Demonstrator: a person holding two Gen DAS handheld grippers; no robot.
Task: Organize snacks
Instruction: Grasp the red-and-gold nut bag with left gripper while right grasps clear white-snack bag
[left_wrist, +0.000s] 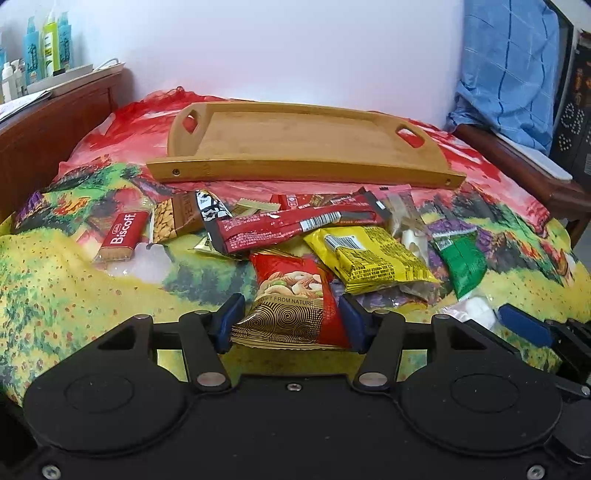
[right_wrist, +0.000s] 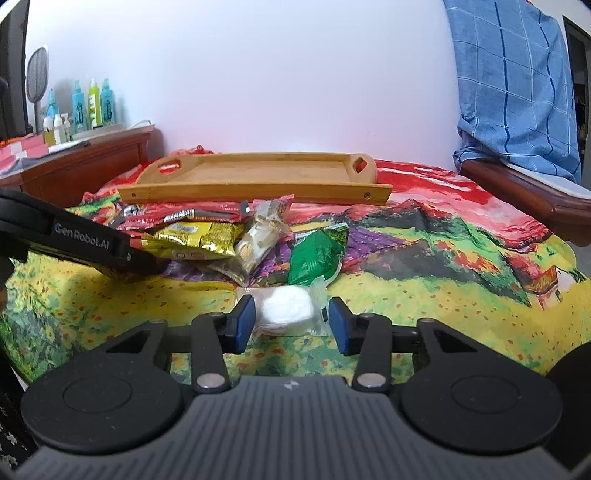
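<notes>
A bamboo tray lies bare at the back of the bed. In front of it is a heap of snacks: a Biscoff pack, an almond packet, a long red packet, a yellow packet and a green packet. My left gripper is shut on a red nut packet, both blue pads against its sides. My right gripper stands open around a white wrapped snack, with a gap at the right pad.
A colourful landscape bedspread covers the bed. A wooden cabinet with several bottles stands at the left. At the right, a blue checked cloth hangs over a wooden frame. The left gripper's black body is in the right wrist view.
</notes>
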